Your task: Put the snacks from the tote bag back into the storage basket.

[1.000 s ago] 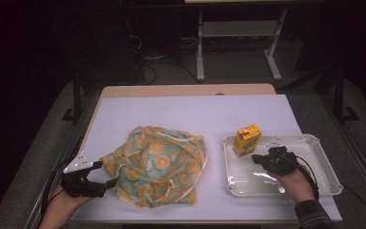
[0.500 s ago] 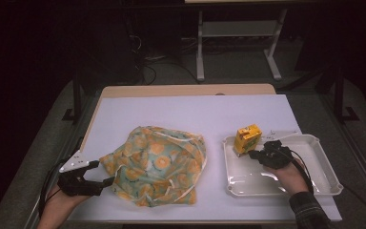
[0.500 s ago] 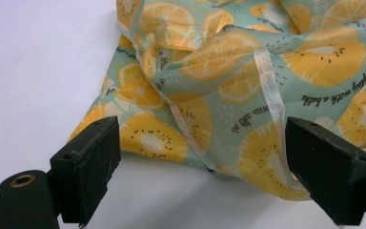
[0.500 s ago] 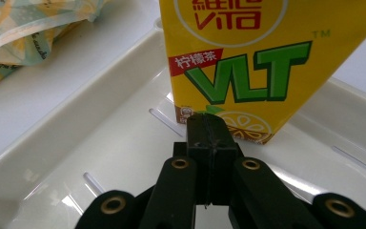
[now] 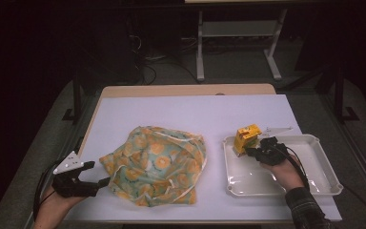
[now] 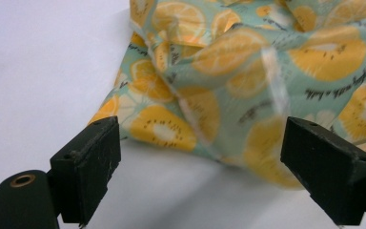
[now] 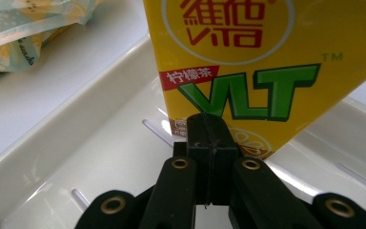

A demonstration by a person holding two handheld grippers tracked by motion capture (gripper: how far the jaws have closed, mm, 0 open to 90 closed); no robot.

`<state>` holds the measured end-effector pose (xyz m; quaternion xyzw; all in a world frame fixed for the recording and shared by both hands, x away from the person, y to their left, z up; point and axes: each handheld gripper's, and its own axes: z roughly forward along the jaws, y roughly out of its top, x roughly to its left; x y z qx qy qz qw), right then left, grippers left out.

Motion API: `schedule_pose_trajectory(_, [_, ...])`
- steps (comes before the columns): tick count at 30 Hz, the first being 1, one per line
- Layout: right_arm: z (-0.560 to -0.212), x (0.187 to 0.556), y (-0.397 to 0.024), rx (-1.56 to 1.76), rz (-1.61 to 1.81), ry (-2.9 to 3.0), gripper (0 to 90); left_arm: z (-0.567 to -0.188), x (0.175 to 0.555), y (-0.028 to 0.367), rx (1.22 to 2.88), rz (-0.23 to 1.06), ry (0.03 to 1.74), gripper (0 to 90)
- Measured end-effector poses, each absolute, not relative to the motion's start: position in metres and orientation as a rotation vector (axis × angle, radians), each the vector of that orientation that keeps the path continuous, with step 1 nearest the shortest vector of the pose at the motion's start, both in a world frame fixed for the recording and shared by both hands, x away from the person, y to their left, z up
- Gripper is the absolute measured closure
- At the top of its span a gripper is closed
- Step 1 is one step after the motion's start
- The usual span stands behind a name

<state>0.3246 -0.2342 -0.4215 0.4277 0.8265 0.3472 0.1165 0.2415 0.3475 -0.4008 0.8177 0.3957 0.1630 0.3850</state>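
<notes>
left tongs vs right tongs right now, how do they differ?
Jaws: the left tongs stand wide open; the right tongs are shut, pads pressed together with nothing between.
Place: the left tongs sit on the white table at the edge of the orange-print bag; the right tongs are over the white tray, tips at the yellow drink carton.
Shared: both black, hand-held, holding nothing.

One yellow drink carton point(image 5: 246, 138), one white tray point(image 5: 324, 162), one fruit-print bag point(image 5: 157, 164) (crumpled, possibly cloth), two grippers.

White paper sheet point(image 5: 181, 114) over wooden table point(image 5: 186, 89), metal stand point(image 5: 238, 43) behind.
</notes>
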Motion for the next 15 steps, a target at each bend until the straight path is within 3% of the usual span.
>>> schedule_pose_trajectory(15, [-0.4226,0.3258,-0.2330,1.246,1.012,2.413,89.8,-0.4066,0.2388,0.3561,2.099,0.424,1.047,13.1])
